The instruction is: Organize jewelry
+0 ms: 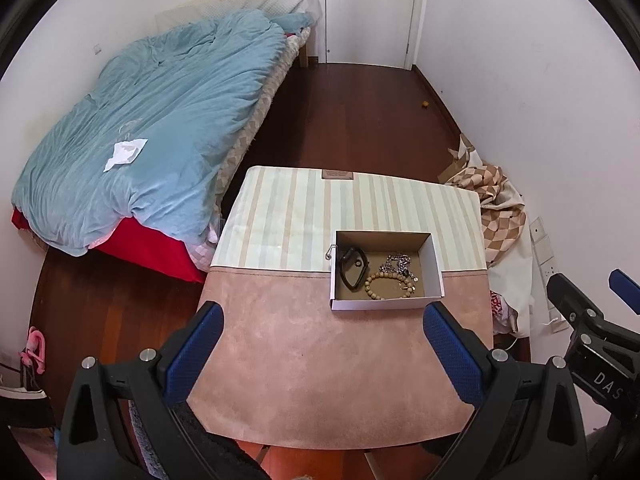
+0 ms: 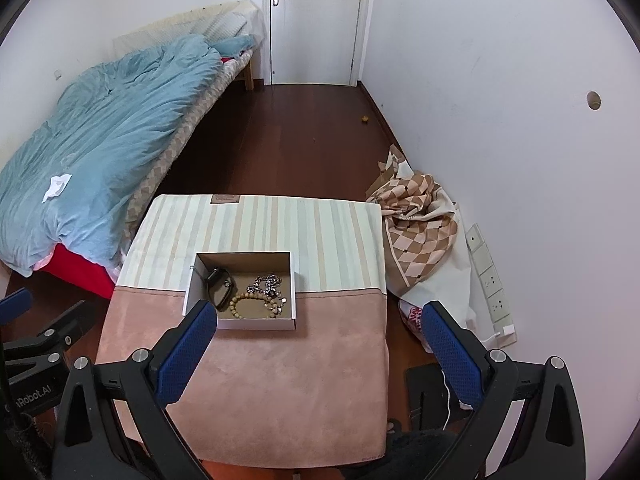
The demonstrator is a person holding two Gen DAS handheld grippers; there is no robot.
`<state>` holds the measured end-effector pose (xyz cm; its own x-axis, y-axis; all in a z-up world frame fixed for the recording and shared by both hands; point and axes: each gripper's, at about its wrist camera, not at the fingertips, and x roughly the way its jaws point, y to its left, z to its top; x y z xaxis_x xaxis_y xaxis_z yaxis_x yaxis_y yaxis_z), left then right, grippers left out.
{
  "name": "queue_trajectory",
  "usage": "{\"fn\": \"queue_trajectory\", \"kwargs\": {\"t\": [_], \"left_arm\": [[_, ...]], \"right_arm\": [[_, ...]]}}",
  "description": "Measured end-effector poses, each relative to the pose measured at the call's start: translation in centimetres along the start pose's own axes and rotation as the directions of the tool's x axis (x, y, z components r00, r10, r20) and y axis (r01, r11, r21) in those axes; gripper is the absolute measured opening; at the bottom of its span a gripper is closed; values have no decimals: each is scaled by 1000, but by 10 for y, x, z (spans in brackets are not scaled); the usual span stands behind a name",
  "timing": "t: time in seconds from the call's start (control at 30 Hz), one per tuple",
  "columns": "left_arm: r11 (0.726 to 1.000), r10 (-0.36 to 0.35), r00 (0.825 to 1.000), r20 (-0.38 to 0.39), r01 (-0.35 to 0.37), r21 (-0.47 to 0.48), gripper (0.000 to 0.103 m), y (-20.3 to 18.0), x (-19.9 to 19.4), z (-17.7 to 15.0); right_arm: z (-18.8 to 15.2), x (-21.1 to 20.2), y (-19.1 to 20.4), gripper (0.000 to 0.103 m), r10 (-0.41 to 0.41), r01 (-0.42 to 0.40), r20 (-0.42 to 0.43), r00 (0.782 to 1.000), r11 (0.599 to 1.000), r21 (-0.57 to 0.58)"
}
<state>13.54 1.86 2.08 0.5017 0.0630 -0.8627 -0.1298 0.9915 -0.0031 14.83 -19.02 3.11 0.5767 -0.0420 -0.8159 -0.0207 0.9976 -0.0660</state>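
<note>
A small white cardboard box (image 1: pixel 340 304) (image 2: pixel 256 325) sits on a table covered with a pink and striped cloth (image 1: pixel 320 380) (image 2: pixel 280 392). Inside lie a beaded bracelet (image 1: pixel 386 285) (image 2: pixel 252 305), a silver chain (image 1: pixel 398 263) (image 2: pixel 266 283) and a black clip-like piece (image 1: pixel 352 270) (image 2: pixel 218 284). My left gripper (image 1: pixel 326 320) is open and empty, held above the pink cloth short of the box. My right gripper (image 2: pixel 320 316) is open and empty, above the box's near right side. The right gripper shows at the edge of the left wrist view (image 1: pixel 592 312).
A bed with a blue duvet (image 1: pixel 152 120) (image 2: pixel 100 128) stands left of the table. A checked cloth heap (image 1: pixel 496 208) (image 2: pixel 420 224) lies right, by the wall with sockets (image 2: pixel 492 280). Dark wood floor (image 1: pixel 352 120) runs to a white door (image 2: pixel 316 20).
</note>
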Motion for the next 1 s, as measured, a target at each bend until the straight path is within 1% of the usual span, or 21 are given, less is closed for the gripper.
{"fn": "queue_trajectory", "kwargs": {"t": [0.33, 1.0], "left_arm": [[1000, 13, 1000, -14, -13, 16, 102, -5, 8, 5], [1000, 17, 999, -30, -17, 18, 102, 5, 17, 3]], "right_arm": [[2, 15, -2, 103, 12, -12, -44, 999, 1000, -4], [-1, 17, 9, 103, 25, -27, -63, 998, 999, -28]]}}
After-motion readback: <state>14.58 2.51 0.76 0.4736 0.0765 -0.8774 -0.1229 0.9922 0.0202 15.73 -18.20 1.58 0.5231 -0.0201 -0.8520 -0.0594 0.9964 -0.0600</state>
